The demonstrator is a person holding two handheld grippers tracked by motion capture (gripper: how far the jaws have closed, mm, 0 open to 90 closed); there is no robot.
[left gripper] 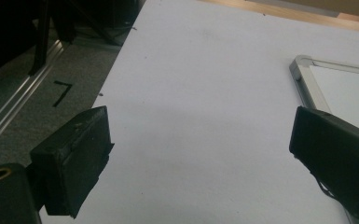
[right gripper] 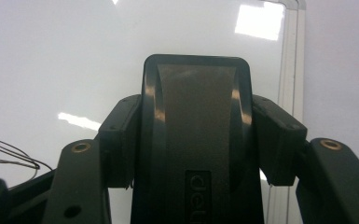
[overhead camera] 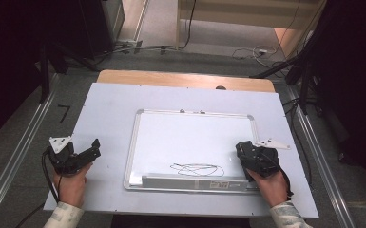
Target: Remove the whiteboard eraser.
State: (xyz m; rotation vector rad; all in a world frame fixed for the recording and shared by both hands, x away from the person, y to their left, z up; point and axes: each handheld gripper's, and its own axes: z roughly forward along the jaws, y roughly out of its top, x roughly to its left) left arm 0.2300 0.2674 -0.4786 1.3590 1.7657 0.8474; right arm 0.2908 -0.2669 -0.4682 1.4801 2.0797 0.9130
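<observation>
A silver-framed whiteboard (overhead camera: 195, 128) lies flat in the middle of the table, with a thin black scribble (overhead camera: 197, 168) near its front edge. My right gripper (overhead camera: 247, 152) sits over the board's front right corner, shut on a black eraser (right gripper: 196, 121) that stands between its jaws. The scribble (right gripper: 9, 156) lies to the left of that gripper in the right gripper view. My left gripper (overhead camera: 92, 149) rests on the white sheet left of the board, open with nothing between its fingers (left gripper: 74, 158). The board's near corner (left gripper: 303, 70) shows in the left gripper view.
A white sheet (overhead camera: 109, 109) covers the table, and a strip of bare wood (overhead camera: 185, 78) shows at the far edge. Metal rails (overhead camera: 24, 152) run along the floor on both sides. Cables (overhead camera: 252, 52) and dark stands (overhead camera: 304, 71) lie beyond the table.
</observation>
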